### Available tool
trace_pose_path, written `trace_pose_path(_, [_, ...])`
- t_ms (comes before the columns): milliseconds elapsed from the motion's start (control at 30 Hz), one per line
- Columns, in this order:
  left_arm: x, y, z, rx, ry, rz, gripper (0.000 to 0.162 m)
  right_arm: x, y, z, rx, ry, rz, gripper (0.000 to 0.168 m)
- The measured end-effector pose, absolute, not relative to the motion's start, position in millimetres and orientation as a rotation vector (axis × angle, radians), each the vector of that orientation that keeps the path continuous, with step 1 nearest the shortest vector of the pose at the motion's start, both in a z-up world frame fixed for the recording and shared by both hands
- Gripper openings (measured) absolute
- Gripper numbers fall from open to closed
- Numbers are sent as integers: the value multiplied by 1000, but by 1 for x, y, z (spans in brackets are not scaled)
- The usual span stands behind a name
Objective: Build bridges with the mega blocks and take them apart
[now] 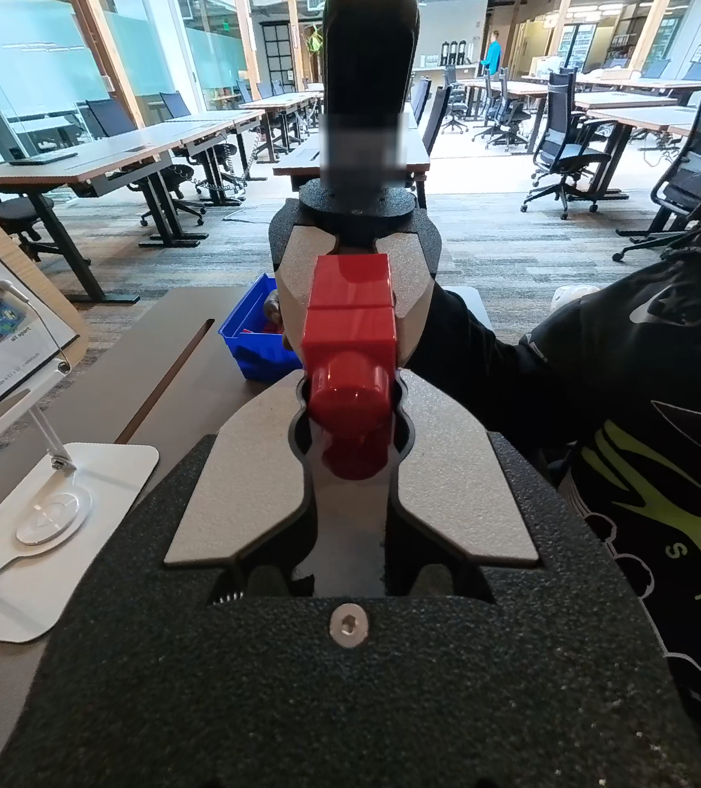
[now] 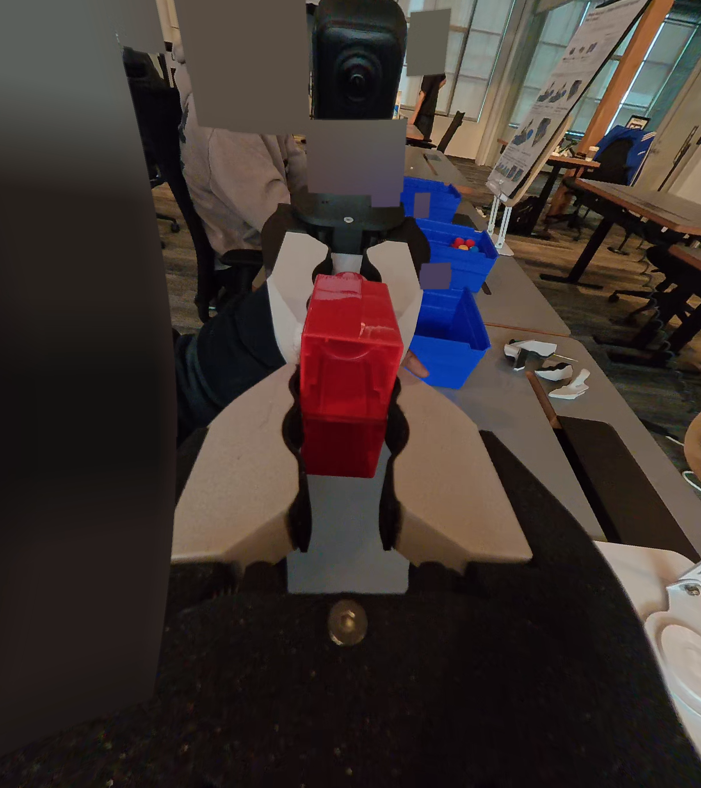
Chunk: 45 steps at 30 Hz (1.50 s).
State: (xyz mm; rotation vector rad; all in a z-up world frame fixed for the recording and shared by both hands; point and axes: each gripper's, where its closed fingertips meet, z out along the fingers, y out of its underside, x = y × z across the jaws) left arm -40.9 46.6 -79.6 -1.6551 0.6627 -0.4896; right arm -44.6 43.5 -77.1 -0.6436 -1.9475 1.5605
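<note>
Midair, red blocks (image 1: 350,337) between grippers

Black textured claw (image 1: 350,409) (grey fingers (image 1: 246,477)), silver screw (image 1: 349,625), seemingly black sleeve (image 1: 489,375).

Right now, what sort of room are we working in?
Most likely an open-plan office or shared workspace: rows of long desks with mesh office chairs, glass-walled side rooms, and a poster board on a stand beside our table.

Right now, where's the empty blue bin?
Right wrist view: blue bin on the table, just right of the red blocks, nearest in a row of bins.
</note>
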Motion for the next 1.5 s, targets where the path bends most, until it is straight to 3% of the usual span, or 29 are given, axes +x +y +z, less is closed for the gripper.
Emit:
trace_pose_path(267, [-114, -4, -43, -1495, 474, -390, 35, 9, 132, -38, -696, -1610, 1596, 36])
trace_pose_path(533, [-91, 17, -56, -1572, 534, -397, 36, 31, 180, -44, -896, -1508, 1361, 36])
trace_pose_path(733, [-84, 24, -60, -1587, 548, -395, 36, 79, 292, -92, -1409, -1275, 763, 36])
trace_pose_path(900, [-88, 22, -57, -1578, 531, -379, 36, 147, 368, -164, -1888, -1083, 381, 36])
trace_pose_path(1133, [-97, 24, -63, -1614, 509, -330, 36, 179, 390, -234, -2239, -1064, 218, 36])
trace_pose_path(1500, [-92, 22, -60, -1598, 529, -328, 36, 190, 394, -253, -2331, -1050, 155, 36])
